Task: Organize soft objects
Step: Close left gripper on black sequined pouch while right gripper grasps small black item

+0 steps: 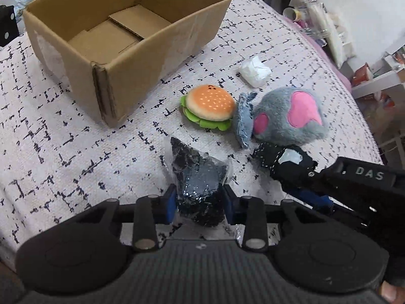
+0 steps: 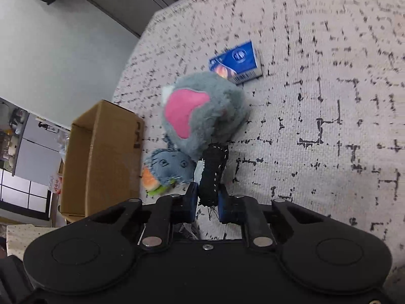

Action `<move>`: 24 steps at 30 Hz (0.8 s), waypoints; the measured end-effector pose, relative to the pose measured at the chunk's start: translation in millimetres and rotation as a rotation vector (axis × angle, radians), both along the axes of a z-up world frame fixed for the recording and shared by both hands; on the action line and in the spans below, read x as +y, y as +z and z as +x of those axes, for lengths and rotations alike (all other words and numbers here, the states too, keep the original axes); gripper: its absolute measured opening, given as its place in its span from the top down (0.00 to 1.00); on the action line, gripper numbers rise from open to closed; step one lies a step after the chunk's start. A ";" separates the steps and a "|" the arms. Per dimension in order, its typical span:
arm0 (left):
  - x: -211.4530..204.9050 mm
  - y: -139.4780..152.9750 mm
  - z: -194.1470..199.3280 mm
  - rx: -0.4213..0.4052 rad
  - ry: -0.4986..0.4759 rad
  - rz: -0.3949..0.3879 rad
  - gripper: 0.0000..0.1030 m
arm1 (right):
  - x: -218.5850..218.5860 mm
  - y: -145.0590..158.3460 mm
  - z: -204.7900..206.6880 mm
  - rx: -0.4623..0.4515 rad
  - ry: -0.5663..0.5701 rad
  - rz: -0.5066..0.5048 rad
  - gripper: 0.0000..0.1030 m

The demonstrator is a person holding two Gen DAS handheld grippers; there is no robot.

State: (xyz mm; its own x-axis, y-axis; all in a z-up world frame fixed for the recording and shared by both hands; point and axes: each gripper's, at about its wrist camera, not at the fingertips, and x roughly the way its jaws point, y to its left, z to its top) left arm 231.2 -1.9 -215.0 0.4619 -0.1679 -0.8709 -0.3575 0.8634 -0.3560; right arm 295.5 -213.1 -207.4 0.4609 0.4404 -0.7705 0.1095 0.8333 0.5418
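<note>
My left gripper [image 1: 200, 197] is shut on a dark glittery soft item in a clear plastic bag [image 1: 200, 174], held over the patterned cloth. My right gripper [image 2: 206, 197] is shut on a black stitched fabric piece [image 2: 214, 169], which also shows in the left wrist view [image 1: 283, 162]. A burger plush [image 1: 208, 106], a small blue-grey plush [image 1: 243, 121] and a grey plush with pink patches [image 1: 291, 114] lie just beyond. An open cardboard box [image 1: 121, 33] stands at the far left, with nothing inside. The grey plush [image 2: 202, 116] and the box [image 2: 101, 157] also show in the right wrist view.
A white crumpled wad [image 1: 254, 72] lies past the plush toys. A blue carton [image 2: 236, 62] lies beyond the grey plush. The cloth-covered surface [image 2: 329, 126] ends at the right in the left wrist view, with shelves and clutter [image 1: 316, 17] beyond.
</note>
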 end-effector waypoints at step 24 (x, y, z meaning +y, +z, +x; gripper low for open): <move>24.6 82.6 -45.5 -0.216 -0.061 0.041 0.68 | 11.3 98.7 -75.6 -0.274 -0.031 -0.129 0.85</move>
